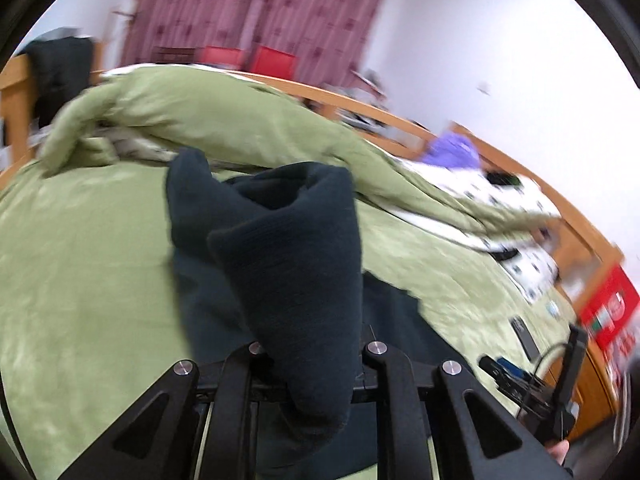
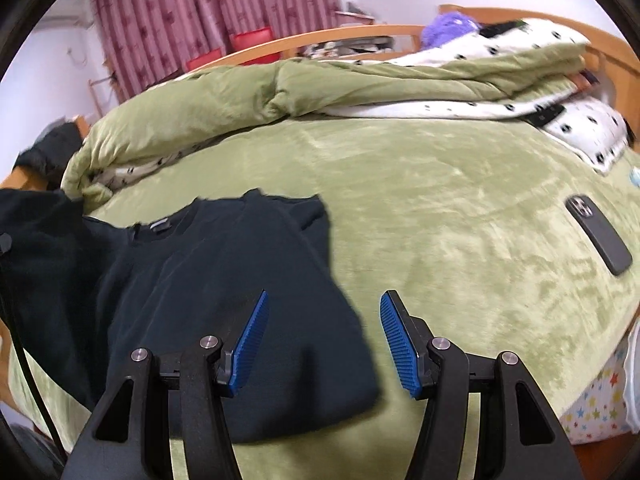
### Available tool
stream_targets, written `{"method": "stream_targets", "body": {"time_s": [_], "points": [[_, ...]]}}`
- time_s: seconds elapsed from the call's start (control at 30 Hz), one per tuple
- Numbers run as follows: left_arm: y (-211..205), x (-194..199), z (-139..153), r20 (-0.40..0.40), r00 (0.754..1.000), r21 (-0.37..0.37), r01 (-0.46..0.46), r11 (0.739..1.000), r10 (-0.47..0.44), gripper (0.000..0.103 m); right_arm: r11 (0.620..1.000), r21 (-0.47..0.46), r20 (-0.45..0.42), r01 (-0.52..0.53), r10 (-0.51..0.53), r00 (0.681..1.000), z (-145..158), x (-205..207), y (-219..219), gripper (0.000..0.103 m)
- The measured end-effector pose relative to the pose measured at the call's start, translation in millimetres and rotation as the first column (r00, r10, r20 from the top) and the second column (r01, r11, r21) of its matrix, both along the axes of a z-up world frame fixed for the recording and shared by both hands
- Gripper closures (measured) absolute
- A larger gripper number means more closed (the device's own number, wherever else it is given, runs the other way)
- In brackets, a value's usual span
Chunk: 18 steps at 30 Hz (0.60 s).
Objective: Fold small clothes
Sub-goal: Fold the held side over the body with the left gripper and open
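The left gripper [image 1: 312,364] is matte black – two angular arms per side, each with a triangular cut-out and a round silver screw head at its pivot; its fingertips are hidden. The right gripper [image 2: 323,344] has the same black linkage and four silver screws, and its fingers [image 2: 251,344] carry bright blue ribbed pads, long and narrow. A thin black cable [image 2: 18,344] runs along the left edge of the right wrist view – where it leads cannot be told.
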State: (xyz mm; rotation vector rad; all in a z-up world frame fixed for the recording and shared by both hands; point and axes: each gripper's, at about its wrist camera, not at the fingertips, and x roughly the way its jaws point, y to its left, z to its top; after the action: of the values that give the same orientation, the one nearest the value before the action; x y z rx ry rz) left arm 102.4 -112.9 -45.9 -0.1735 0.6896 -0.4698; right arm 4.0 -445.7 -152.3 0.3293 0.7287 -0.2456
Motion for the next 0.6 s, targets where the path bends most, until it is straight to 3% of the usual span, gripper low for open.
{"method": "stream_targets", "body": {"time_s": [0.2,0.37,0.47,0.6], "points": [[-97.6,-17.7,-52.3,-0.106,0.971,0.027,0.217,0.976,-0.213,0.088,0.994,0.067,0.026,0.082,-0.084,0.996,7.0,-26.7,-34.5,0.046],[-138.5,-32.2,-105.5,-0.219,0.935,0.101,0.307,0.946,-0.280,0.088,0.991,0.082,0.019,0.105,-0.107,0.994,5.9,-36.3,-45.0,0.046],[-135.2,-31.4,-104.8,-0.239,0.923,0.064,0.324,0.944,-0.301,0.082,0.994,0.069,0.015,0.087,-0.089,0.996,5.8,-34.2,-41.4,0.046],[-114.1,-31.7,-87.0,-0.258,0.899,-0.044,0.356,0.934,-0.355,0.064,0.998,0.057,0.019,0.036,-0.038,0.999,7.2,-28.2,-28.2,0.046]]}}
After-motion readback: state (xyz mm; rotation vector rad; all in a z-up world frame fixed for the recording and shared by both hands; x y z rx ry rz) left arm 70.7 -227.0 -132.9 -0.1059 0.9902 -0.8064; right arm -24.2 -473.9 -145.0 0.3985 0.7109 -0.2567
